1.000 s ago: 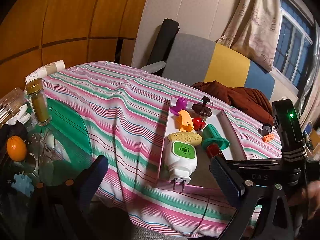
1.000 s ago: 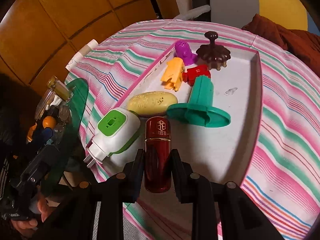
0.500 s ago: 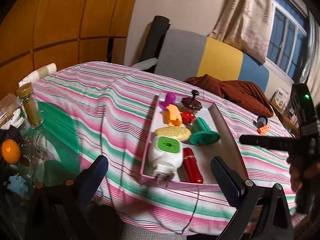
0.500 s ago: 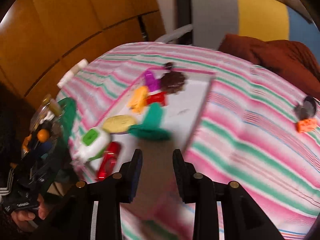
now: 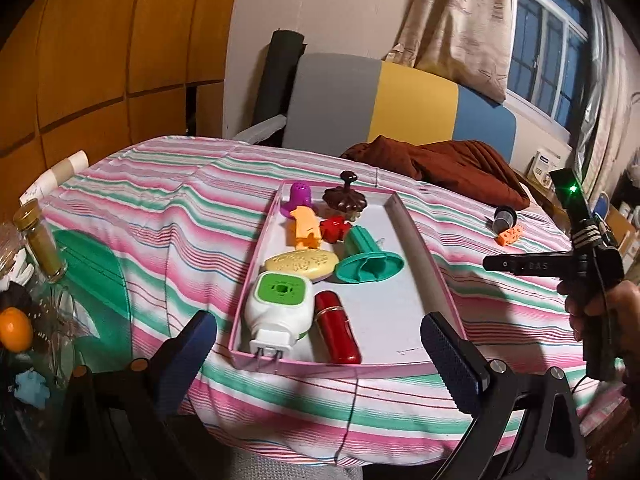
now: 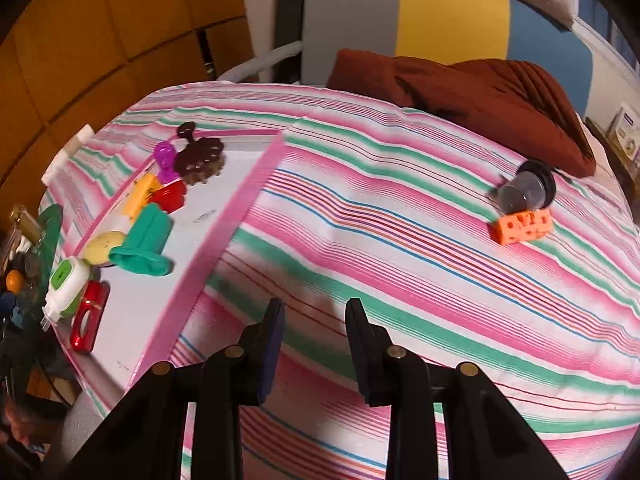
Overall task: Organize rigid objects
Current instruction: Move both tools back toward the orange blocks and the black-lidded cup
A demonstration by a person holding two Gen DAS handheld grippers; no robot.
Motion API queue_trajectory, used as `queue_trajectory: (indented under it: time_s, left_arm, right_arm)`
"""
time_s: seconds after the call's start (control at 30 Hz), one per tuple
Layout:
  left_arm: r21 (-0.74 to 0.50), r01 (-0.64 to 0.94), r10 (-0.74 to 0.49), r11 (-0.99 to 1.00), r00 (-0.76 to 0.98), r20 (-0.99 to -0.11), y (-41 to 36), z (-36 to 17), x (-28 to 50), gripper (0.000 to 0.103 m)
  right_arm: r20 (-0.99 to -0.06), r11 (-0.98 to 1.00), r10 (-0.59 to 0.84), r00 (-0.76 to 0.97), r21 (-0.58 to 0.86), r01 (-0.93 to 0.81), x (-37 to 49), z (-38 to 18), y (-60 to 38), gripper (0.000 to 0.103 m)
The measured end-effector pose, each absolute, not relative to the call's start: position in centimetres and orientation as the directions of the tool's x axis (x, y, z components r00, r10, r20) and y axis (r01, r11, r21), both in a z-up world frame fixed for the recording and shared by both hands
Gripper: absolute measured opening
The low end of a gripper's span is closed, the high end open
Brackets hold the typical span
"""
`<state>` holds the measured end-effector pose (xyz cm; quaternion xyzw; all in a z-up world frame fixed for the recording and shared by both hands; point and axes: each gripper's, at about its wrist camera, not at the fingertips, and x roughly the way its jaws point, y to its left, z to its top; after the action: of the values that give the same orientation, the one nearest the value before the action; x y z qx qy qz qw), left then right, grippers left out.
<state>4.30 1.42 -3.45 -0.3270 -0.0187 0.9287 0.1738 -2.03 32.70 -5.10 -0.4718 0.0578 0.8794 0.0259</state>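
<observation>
1. Right wrist view: right gripper nearest, jaws narrowly parted, nothing between them, over bare striped bedcover.
2. Left wrist view: left gripper nearest, jaws wide, empty, before near end of pink-rimmed tray.
3. In tray, near to far: white and green plug beside red tube; yellow soap; green funnel on its side; orange toy, red toy; purple toy, brown lid.
4. Outside tray, well apart to the right: orange block touching grey cup.
5. Farthest: brown cloth on bedcover.
</observation>
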Motion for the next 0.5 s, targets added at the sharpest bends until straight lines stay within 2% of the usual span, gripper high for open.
queue_trajectory:
  time_s: [0.33, 0.5]
  left_arm:
    - [-0.122, -0.37, 0.365, -0.921, -0.711, -0.601, 4.2, -2.4, 4.3, 0.103]
    - [-0.116, -0.396, 0.381, -0.911, -0.699, -0.604, 6.1, -2.1, 4.2, 0.103]
  right_arm:
    - [-0.83, -0.985, 0.017, -0.557, 0.081, -0.15, -1.9, -4.7, 34.4, 0.031]
    - [-0.822, -0.986, 0.064, -0.566, 0.034, -0.162, -2.3, -3.7, 36.2, 0.031]
